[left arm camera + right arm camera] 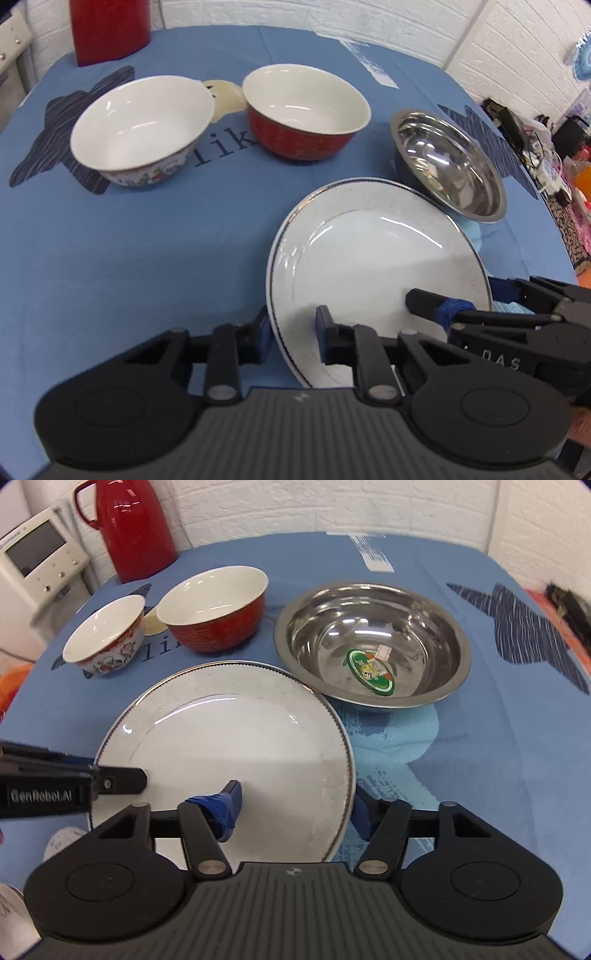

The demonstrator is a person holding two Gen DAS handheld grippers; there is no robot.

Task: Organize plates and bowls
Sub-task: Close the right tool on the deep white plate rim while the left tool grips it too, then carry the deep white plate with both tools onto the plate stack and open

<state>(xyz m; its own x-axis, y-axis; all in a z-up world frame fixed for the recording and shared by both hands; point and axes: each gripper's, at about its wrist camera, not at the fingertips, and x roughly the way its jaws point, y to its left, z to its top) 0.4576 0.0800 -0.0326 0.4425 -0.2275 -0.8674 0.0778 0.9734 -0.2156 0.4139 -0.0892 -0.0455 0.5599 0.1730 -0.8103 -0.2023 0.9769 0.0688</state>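
Little of the sorting looks done. The white plate point(236, 746) is the piece in hand, while the floral bowl point(107, 638), the red bowl point(218, 609) and the steel bowl point(373, 646) each stand alone on the blue-clothed worktop point(498, 757), none nested in another. My reading is that the stacking is only starting and all three bowls remain to be gathered.

The plate sits near the front edge, its far rim overlapping the near edge of the steel bowl; whether the two touch I cannot tell. It appears tilted, the left side raised clear of the cloth in the left wrist view.

The left gripper point(291, 334) comes in low from the near left, jaws straddling the plate's left rim, one finger under the outside and one on the inner face, closed partway about the edge. The right gripper point(295, 808) does likewise on the right rim, with its blue-taped finger on the plate's face and the other beyond the edge. Both seem to grip, though firm contact is hard to confirm.
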